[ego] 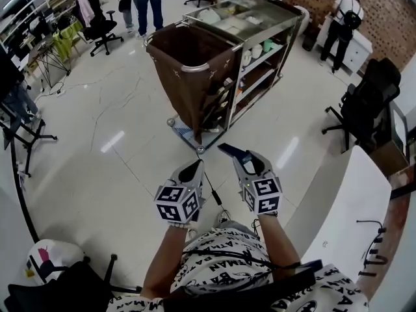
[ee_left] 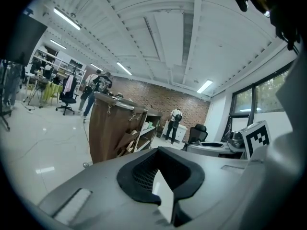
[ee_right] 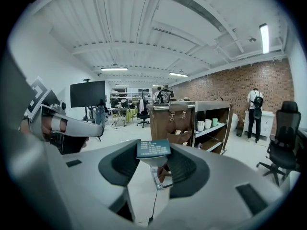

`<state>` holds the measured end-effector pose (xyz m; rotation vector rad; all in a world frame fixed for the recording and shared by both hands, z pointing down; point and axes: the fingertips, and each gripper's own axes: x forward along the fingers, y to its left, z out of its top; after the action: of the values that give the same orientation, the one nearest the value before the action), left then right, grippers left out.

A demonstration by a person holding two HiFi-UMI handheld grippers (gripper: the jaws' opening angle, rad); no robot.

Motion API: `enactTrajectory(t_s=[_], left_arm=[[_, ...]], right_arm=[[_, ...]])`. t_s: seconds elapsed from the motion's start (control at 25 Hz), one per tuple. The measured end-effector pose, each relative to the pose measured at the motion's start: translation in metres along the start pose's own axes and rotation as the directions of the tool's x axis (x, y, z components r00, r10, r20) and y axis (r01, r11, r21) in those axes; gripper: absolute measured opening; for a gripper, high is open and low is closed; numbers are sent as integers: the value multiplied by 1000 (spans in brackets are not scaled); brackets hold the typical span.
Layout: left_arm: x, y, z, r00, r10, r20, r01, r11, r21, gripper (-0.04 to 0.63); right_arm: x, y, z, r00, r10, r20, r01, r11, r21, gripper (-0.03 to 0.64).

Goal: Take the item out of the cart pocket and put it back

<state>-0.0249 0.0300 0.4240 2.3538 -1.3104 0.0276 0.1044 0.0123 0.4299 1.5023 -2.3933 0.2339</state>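
The small blue box (ee_right: 153, 148) is out of the cart, up in the air in front of the person. It is pinched between the fingers of the right gripper (ee_right: 154, 156). In the head view the box (ego: 231, 151) sticks out past the tips of that gripper (ego: 242, 158), above the pale floor (ego: 117, 109) and clear of the cart's near end.

Just beside it, the left gripper (ego: 194, 169) is held at about the same height. Its fingers (ee_left: 144, 163) are pressed together with nothing between them.

Ahead stands the cart (ego: 260, 18), a steel frame with open shelves. A big brown bag (ego: 188, 64) hangs at the end nearer the person. Brown pockets (ee_right: 184, 137) hang low on the bag's side, with things poking out of them that I cannot make out. A few cups (ee_right: 206, 124) sit on a cart shelf.

A black cable (ego: 213, 194) trails across the floor towards the person's feet. A white desk (ego: 351, 213) runs along the right, with a black office chair (ego: 370, 103) beyond it. Further back, one person (ego: 343, 25) stands at a white cabinet by the brick wall.
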Motion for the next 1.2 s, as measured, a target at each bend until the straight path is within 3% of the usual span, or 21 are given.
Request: enactTrajectory(t_s=[0.4,1.2], left_arm=[[-11,13,-2,1000,29,-1,-29,999,-45,2],[-30,25,-10,999,38,-13,-39,999,-32,0]], right_arm=[[1,12,2,1000,13,-5,-13,1000,-3,192],[-3,27,-1,1000,-7,-6,7,1000,2,192]])
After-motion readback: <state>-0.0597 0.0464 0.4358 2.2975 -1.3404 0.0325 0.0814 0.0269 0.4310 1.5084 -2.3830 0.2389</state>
